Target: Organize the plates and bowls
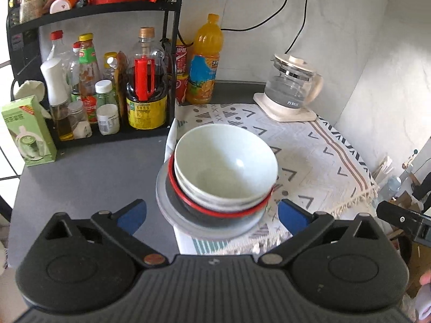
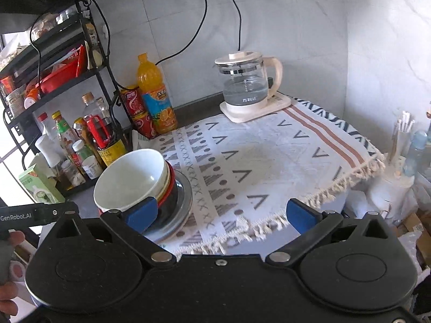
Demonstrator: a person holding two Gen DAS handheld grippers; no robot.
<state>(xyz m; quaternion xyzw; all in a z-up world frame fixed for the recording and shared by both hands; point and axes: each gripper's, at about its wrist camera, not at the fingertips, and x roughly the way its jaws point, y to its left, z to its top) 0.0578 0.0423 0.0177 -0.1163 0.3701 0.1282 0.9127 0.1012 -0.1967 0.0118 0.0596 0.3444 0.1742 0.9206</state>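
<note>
Ahead of left gripper [image 1: 212,216], spread empty: bowl stack [image 1: 225,173] on plate [image 1: 172,215]; right gripper [image 2: 221,212] spread, beside.

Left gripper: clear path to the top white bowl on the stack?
Probably yes. The left gripper is open, the white bowl sits straight ahead atop the stack on the grey plate, and nothing lies between them.
</note>
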